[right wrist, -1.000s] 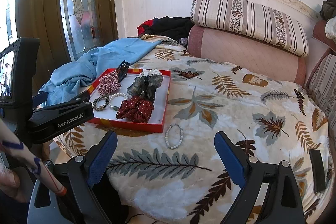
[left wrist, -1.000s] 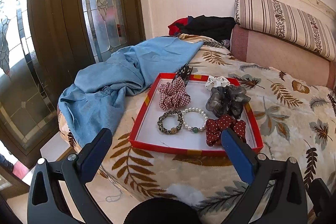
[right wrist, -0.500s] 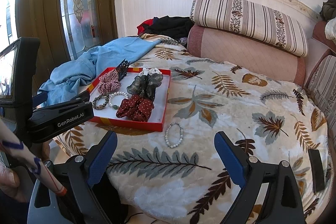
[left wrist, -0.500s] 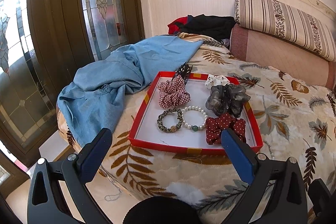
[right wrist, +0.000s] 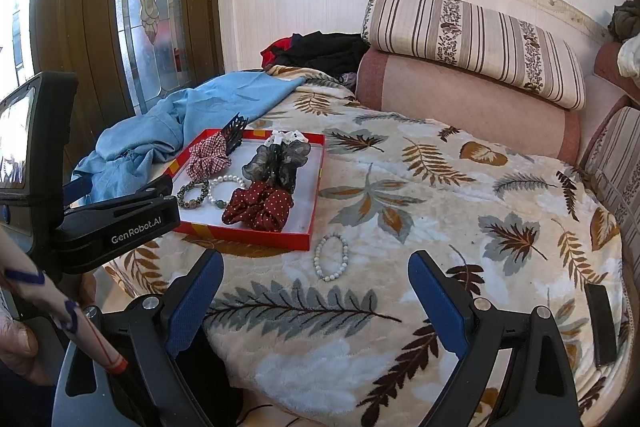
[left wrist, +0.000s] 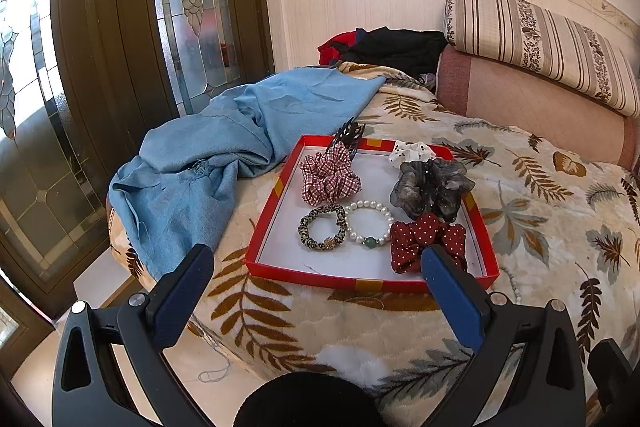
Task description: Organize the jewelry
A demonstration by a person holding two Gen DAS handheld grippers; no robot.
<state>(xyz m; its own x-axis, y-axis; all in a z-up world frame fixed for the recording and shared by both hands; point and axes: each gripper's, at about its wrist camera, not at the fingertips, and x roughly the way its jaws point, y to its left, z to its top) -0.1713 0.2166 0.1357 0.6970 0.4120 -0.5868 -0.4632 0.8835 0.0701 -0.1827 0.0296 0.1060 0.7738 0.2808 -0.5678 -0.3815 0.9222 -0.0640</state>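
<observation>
- Almost nothing shifts since the earlier frames; we hold the left gripper (left wrist: 316, 259) wide and empty, facing the red tray (left wrist: 370, 282).
- Loose bead bracelet (right wrist: 331, 256) lies on the blanket beside the tray; right gripper (right wrist: 314, 277), wide, hovers near: pickup not begun.

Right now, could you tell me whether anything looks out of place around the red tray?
Yes: one pale bead bracelet lies loose on the leaf-print blanket, just outside the near right corner of the red tray, while the other bracelets and scrunchies sit inside. A black hair claw leans over the tray's far rim.
</observation>
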